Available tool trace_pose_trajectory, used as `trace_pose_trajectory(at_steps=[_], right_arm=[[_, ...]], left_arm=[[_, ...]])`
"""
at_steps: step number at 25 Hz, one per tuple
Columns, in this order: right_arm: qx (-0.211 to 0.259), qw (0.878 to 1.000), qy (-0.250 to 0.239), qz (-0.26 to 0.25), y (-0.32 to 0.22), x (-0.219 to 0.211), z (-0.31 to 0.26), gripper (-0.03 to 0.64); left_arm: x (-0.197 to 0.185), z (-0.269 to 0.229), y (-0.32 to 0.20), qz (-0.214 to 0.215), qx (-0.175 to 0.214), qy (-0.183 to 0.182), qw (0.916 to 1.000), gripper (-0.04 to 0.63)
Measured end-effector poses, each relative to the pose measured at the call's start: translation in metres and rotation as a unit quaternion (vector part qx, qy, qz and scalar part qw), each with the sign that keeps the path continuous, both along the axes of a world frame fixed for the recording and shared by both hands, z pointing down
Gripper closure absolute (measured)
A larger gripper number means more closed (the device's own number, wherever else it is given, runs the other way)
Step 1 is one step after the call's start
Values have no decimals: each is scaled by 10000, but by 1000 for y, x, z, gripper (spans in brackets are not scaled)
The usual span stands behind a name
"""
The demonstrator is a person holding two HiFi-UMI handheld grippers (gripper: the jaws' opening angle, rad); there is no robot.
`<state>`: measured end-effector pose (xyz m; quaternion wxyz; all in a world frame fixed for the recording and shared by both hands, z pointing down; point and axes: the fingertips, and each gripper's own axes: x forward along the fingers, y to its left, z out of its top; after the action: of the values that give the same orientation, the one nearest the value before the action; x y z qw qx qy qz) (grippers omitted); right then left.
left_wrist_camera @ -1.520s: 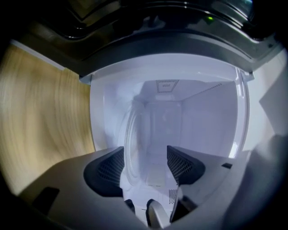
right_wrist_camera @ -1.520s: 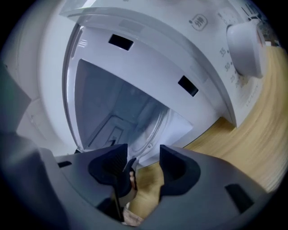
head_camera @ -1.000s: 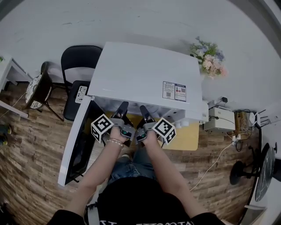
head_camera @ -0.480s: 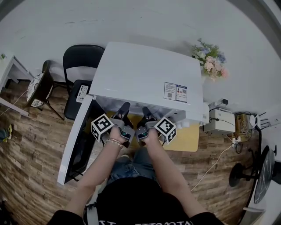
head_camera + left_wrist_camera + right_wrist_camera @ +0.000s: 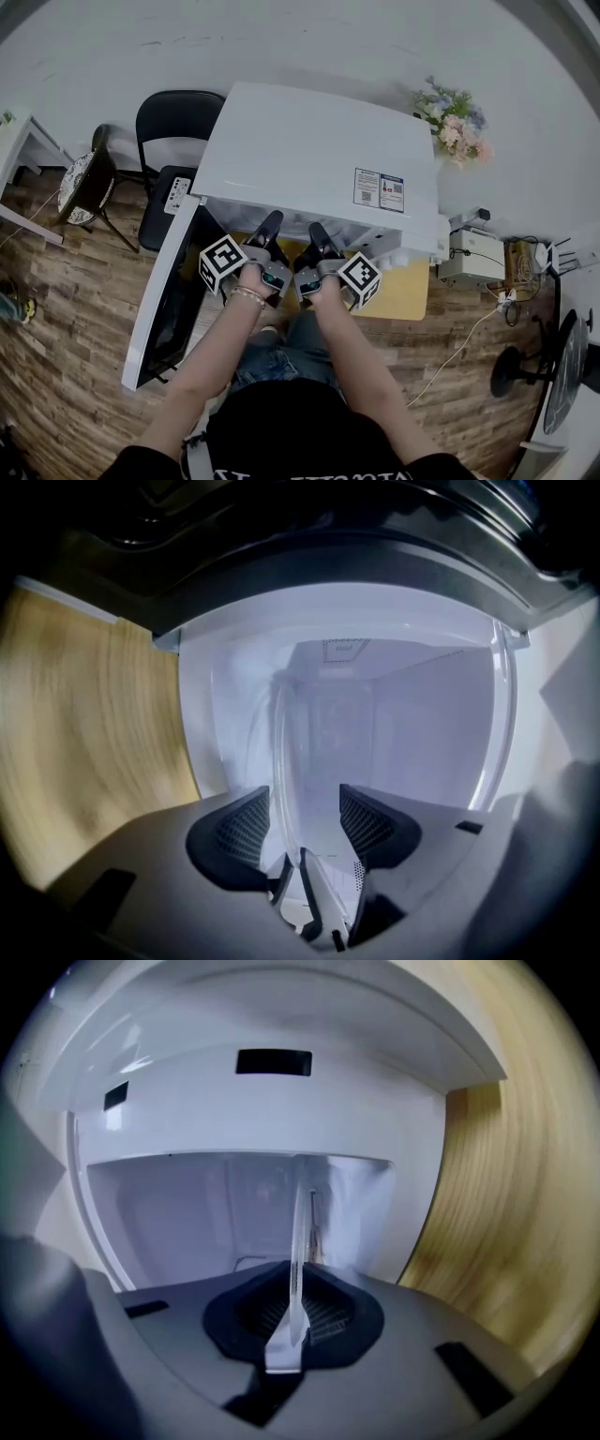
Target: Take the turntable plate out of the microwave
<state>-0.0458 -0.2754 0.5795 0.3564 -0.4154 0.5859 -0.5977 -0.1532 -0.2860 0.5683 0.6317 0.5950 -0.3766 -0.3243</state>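
You reach both forearms side by side, level, into the open microwave (image 5: 309,159). Your right tongs (image 5: 295,1309) have just been closing and now clench the rim of the turntable plate (image 5: 298,1232), which is inside the cavity. Your left tongs (image 5: 305,822) have just narrowed a little and are released, with the plate's rim passing between their parted pads. The microwave sits on a yellow wooden surface (image 5: 405,295) by a white wall (image 5: 309,37), above a plank floor (image 5: 66,300). Its door (image 5: 161,300) swings open beside your left arm. A black chair (image 5: 173,127) stands beyond the door, and flowers (image 5: 450,117) stand to the right.
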Motion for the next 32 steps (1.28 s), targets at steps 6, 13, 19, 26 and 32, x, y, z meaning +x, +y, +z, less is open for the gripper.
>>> trace_pose_trajectory(at_steps=[6,13,19,26,32], right_arm=[[195,9996,-201,-96,11,-6,-6,566],[241,9992,-207,-244,23,-11,-10,563],[303,9989,-172,-318,35,-3,-6,563],[350,9985,-261,-329,49,2,-7,561],[471,9970,-261,-550,64,3,-11,561]], left_arm=[[-5,7,-4,-178,26,-34,9998,398],[-13,11,-11,-325,163,-154,9992,442],[-14,8,-16,-396,394,-191,9983,479],[-7,9,-14,-353,373,-114,9986,486],[0,12,-8,-290,362,-106,9989,494]])
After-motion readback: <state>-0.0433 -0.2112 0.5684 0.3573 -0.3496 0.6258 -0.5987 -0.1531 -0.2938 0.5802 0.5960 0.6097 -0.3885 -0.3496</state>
